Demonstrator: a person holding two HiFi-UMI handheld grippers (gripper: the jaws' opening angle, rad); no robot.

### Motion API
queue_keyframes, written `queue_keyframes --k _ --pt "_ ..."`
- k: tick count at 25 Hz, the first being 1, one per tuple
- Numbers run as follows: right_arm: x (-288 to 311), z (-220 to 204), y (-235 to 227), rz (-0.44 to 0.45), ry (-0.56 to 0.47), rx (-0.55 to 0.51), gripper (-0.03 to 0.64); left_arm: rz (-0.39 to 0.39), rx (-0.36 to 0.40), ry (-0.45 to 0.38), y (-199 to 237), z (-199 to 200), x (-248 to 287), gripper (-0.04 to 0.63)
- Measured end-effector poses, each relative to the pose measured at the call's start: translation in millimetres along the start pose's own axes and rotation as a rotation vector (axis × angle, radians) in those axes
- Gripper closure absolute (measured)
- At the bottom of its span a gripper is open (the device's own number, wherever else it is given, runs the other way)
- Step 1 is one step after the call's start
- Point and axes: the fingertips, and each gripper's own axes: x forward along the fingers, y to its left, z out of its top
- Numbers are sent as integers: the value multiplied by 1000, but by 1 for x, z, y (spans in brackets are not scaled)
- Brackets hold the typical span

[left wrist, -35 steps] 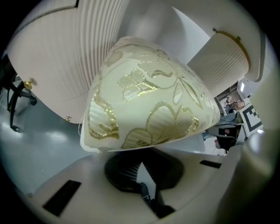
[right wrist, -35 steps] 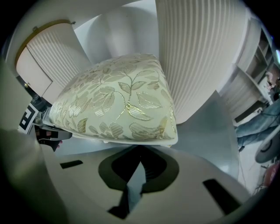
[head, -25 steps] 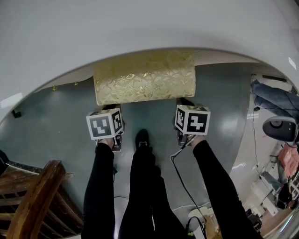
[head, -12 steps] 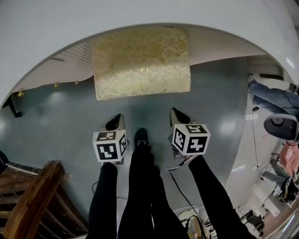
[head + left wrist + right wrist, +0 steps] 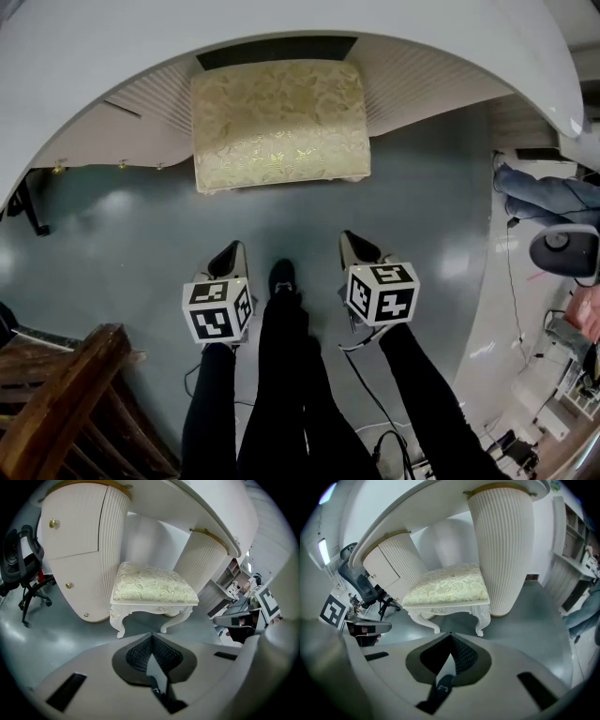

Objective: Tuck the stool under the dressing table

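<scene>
The jaws of the left gripper point(image 5: 151, 638) are pressed together tip to tip with nothing between them, and the jaws of the right gripper point(image 5: 450, 638) are closed and empty in the same way. In the head view both grippers are held low on outstretched arms, left gripper point(image 5: 232, 251) and right gripper point(image 5: 352, 242) side by side, tips aimed at the stool point(image 5: 279, 122), the person's shoe point(image 5: 284, 277) between them.

The stool point(image 5: 152, 586) stands in the knee space of the dressing table point(image 5: 79, 536), between its two ribbed pedestals, under the curved top point(image 5: 281, 23).

A second ago both grippers were at the stool's near edge. Now they are well apart from it, with bare grey floor point(image 5: 122, 244) between, and the stool sits deeper in the recess.

In the head view the seat hides the stool's legs, the marker cubes cover the person's hands, and a wooden chair point(image 5: 66, 403) is cut off at the lower left corner. The gripper views show only the stool's point(image 5: 447, 585) front legs clearly.
</scene>
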Motion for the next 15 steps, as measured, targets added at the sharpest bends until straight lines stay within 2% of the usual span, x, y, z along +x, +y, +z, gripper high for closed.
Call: queue_keyframes --k 9,15 --pt "-28 -12 12 5 -10 -31 612 9 -13 3 -15 -18 -29 588" --pt "-41 -18 4 16 -12 -27 612 14 -3 12 -31 -20 -31 588"
